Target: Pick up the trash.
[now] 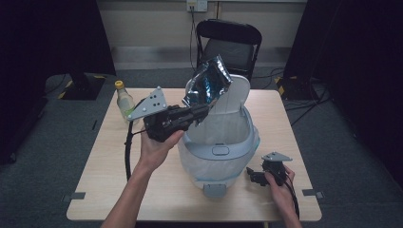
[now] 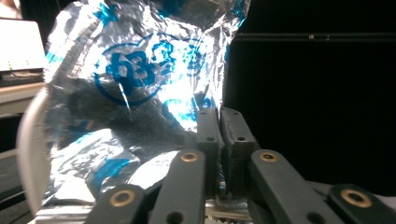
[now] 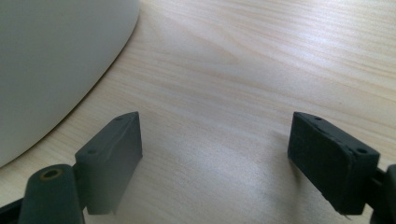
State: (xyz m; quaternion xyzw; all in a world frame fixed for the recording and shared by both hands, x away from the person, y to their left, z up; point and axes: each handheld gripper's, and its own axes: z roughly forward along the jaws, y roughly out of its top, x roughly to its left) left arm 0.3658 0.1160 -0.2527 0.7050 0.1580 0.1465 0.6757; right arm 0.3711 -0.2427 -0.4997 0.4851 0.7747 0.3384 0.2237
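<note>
A crumpled silver foil bag (image 1: 207, 81) with blue print hangs in the air above the open white bin (image 1: 219, 151). My left gripper (image 1: 203, 112) is shut on the bag's lower edge. In the left gripper view the jaws are pressed together on the foil bag (image 2: 135, 88), with the gripper (image 2: 219, 126) pointing upward. The bin's lid (image 1: 236, 92) stands raised behind the bag. My right gripper (image 1: 251, 175) rests low on the table to the right of the bin. Its jaws stand wide apart over bare wood in the right gripper view (image 3: 215, 158), with the bin wall (image 3: 51, 60) at the left.
A clear bottle with a yellow cap (image 1: 124, 99) stands at the table's back left. A black folding chair (image 1: 229, 43) sits beyond the wooden table (image 1: 109, 171). The bin has a white liner and a grey foot pedal (image 1: 215, 190) at the front.
</note>
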